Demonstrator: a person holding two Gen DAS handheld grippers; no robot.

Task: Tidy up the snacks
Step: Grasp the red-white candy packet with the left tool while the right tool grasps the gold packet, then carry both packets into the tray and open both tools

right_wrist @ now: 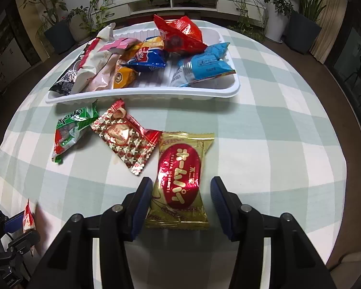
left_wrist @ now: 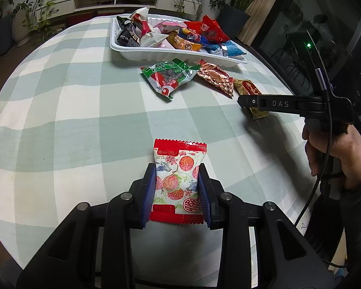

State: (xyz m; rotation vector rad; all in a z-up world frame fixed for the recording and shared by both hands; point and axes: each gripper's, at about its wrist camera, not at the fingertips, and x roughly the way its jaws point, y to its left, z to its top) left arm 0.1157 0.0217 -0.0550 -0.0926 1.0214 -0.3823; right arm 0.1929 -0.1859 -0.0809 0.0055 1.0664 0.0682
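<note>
two packets framed, tray filling up

left hand-held gripper (left_wrist: 178,192) is clamped on the strawberry-print packet (left_wrist: 179,179) — both blue pads press into its sides, the red crimped ends sticking out front and back, low over the checked table (left_wrist: 72,125). over on the other side, the right hand-held gripper (right_wrist: 179,201) is spread wide around the gold packet (right_wrist: 180,180) with the red oval label; the left pad sits just beside the wrapper, the right pad stands apart from it, and the packet lies flat on the cloth.

beyond that — the white tray (right_wrist: 142,96) at the far side of the table, already loaded: a red bag (right_wrist: 180,36), blue packets, a yellow one, pale and pink wrappers heaped at its left end. between tray and grippers, two loose snacks: the green packet (right_wrist: 71,130) and the red-and-gold patterned packet (right_wrist: 125,137), its corner touching the gold one. the person's right hand (left_wrist: 334,151) shows in the left view, wrapped round the handle with a black cable trailing down.
</note>
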